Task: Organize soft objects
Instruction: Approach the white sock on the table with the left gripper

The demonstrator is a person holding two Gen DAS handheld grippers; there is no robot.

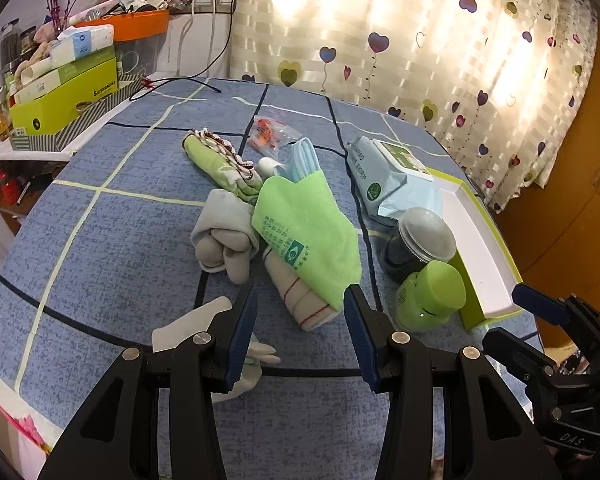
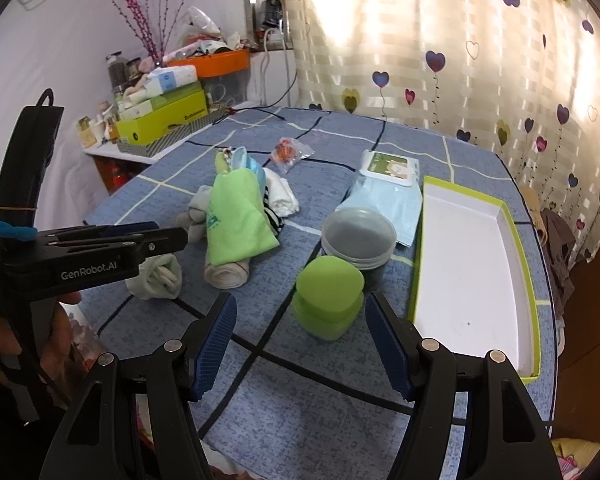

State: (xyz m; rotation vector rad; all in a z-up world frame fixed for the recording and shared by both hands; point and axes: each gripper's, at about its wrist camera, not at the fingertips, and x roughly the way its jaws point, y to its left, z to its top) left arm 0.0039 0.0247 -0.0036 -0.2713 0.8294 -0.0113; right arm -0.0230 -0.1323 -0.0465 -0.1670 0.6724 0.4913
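Both claws stood apart and empty, the left gripper [image 1: 300,312] over the pile of soft things in the middle of the blue checked bedspread [image 1: 112,264]. The green cloth [image 1: 306,226], light and limp, lay draped on a rolled sock [image 1: 300,298]; its free corner looked easiest to pinch. The other tool read "GenRobot.AI"; the right gripper [image 2: 300,342] hovered near a green jar [image 2: 326,298].

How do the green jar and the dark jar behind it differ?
The green jar is bright green, squarish-lidded and nearer the right gripper; the dark jar has a round, clear lid, dark contents and looks wider. Both stand upright on the blue cloth, beside the tray.
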